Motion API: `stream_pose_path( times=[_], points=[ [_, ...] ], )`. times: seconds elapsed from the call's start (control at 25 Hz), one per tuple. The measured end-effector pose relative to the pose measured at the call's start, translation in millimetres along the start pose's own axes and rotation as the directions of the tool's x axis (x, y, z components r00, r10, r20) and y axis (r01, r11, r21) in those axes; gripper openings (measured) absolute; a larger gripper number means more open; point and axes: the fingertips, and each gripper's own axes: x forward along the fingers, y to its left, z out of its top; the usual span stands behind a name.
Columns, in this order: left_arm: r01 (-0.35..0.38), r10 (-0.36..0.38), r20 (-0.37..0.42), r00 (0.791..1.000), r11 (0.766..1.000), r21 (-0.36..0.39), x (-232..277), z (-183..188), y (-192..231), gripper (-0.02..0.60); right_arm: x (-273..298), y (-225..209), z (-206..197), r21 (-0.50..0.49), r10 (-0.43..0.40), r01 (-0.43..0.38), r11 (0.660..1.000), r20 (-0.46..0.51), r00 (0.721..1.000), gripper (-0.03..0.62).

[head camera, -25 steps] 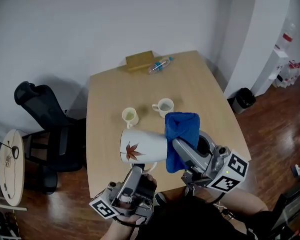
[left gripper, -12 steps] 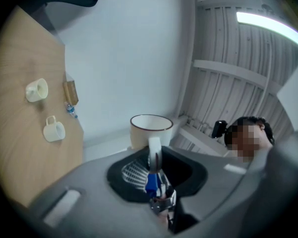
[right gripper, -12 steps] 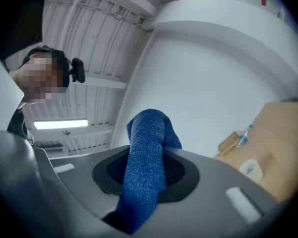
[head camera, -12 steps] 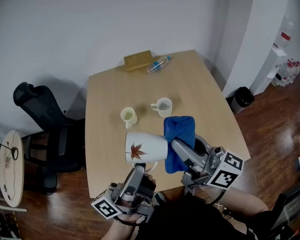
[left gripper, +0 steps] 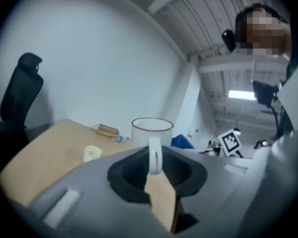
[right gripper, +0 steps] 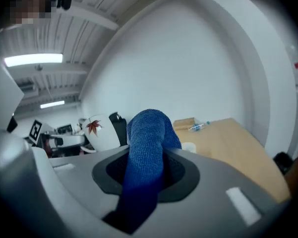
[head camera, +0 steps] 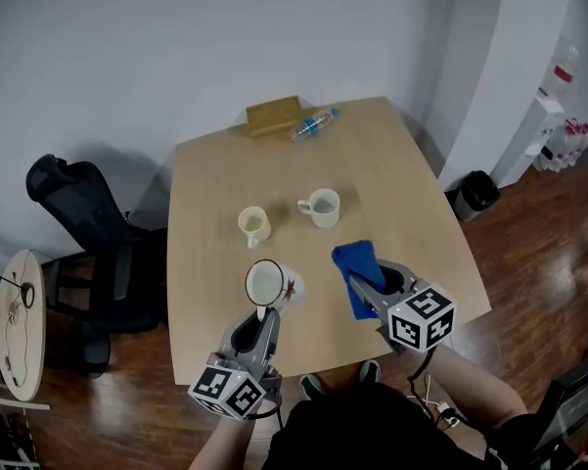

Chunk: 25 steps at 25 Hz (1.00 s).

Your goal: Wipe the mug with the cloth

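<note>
Glossy white round mug (head camera: 270,284), its loop handle (left gripper: 154,155) pinched in the left tongs (head camera: 264,313); fuzzy blue cloth (head camera: 355,259) clamped in the right tongs (head camera: 360,287) nearby.

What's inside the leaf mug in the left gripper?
Head view: nothing in the mug, only its pale inner wall. The left gripper holds the handle; its own view meets the mug side-on, so the inside is hidden there.

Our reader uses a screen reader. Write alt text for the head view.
The left gripper holds a white mug by its handle and the right gripper grips a blue cloth, over a wooden table. Two small cups stand behind.
</note>
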Motion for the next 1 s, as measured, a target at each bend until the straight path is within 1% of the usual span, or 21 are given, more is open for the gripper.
stream_pose_path(
  times=[0.04, 0.12, 0.2, 0.32, 0.4, 0.52, 0.64, 0.8, 1.0],
  points=[
    [-0.027, 0.029, -0.032, 0.999, 0.998, 0.052, 1, -14, 10, 0.064, 4, -4, -15, -0.052, -0.012, 0.008, 0.999, -0.058, 0.998, 0.112],
    [-0.052, 0.064, -0.084, 0.994, 0.989, 0.136, 4, -45, 27, 0.065, 10, -10, -42, -0.132, -0.031, 0.011, 0.991, -0.153, 0.988, 0.112],
    [-0.062, 0.086, -0.130, 0.988, 0.982, 0.177, 6, -71, 40, 0.066, 16, -14, -64, -0.175, -0.046, 0.007, 0.984, -0.217, 0.975, 0.112],
    [-0.071, 0.107, -0.190, 0.976, 0.980, 0.188, 12, -101, 55, 0.066, 28, -20, -95, -0.204, -0.062, 0.000, 0.979, -0.297, 0.953, 0.112],
    [-0.069, 0.112, -0.228, 0.967, 0.980, 0.188, 18, -119, 63, 0.066, 37, -27, -118, -0.220, -0.073, -0.007, 0.976, -0.354, 0.932, 0.112],
    [-0.058, 0.112, -0.279, 0.954, 0.979, 0.194, 24, -141, 74, 0.067, 48, -37, -154, -0.255, -0.097, -0.021, 0.967, -0.439, 0.893, 0.112],
    [-0.045, 0.117, -0.333, 0.936, 0.975, 0.217, 28, -161, 83, 0.066, 57, -46, -184, -0.262, -0.112, -0.031, 0.964, -0.513, 0.851, 0.112],
    [-0.027, 0.132, -0.398, 0.908, 0.966, 0.258, 28, -186, 93, 0.067, 64, -54, -209, -0.270, -0.130, -0.037, 0.962, -0.573, 0.809, 0.112],
    [-0.045, 0.147, -0.435, 0.889, 0.971, 0.235, 27, -208, 108, 0.067, 72, -67, -229, -0.267, -0.147, -0.030, 0.963, -0.615, 0.774, 0.112]
  ],
)
